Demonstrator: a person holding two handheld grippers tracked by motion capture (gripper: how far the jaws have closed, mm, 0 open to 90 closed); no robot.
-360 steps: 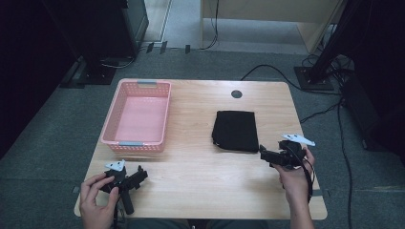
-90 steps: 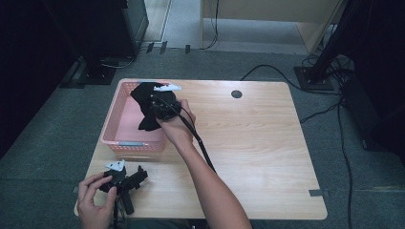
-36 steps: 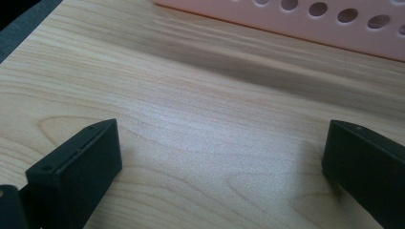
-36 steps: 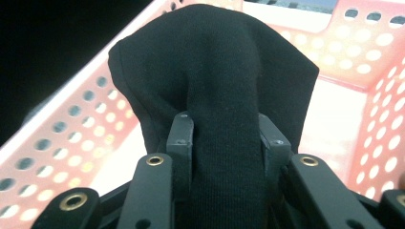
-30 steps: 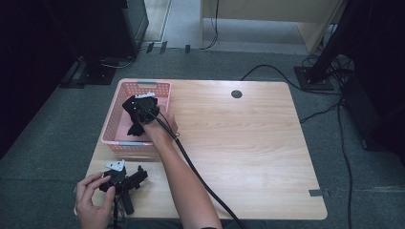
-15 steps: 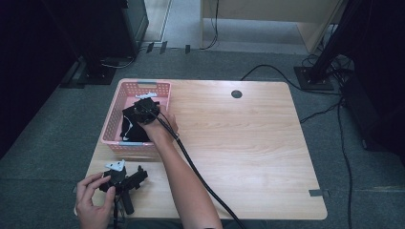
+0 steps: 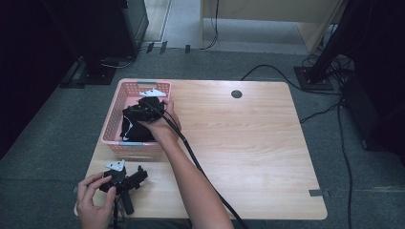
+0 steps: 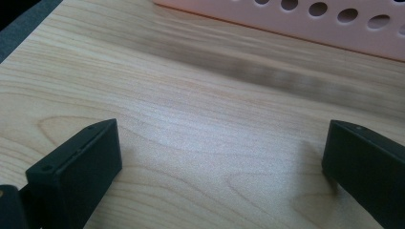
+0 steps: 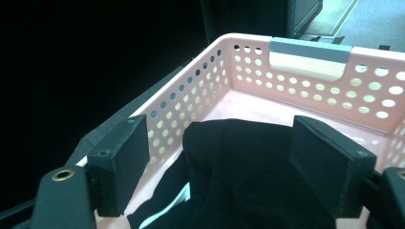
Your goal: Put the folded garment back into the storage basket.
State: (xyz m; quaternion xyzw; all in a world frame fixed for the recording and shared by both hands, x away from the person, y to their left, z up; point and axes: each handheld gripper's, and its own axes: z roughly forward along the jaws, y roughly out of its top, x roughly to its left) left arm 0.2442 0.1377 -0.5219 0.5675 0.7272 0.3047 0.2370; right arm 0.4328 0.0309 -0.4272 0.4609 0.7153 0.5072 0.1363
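Observation:
A black cloth lies crumpled inside the pink perforated basket at the table's left. My right gripper hovers just above it, over the basket's middle. In the right gripper view the jaws have just been opening and stand wide apart; the black cloth sits low between them, and neither pad presses on it. My left gripper rests on the wooden table near the front left corner. Its jaws are open over bare wood, facing the basket wall.
A black cable trails from the right gripper along the forearm to the table's front edge. A dark round grommet sits near the table's far edge. The basket's far wall carries a grey handle. Cables and stands lie on the floor beyond.
The right gripper has let go of the black cloth, which now lies in the basket. It has also lifted slightly. The left gripper has stayed put.

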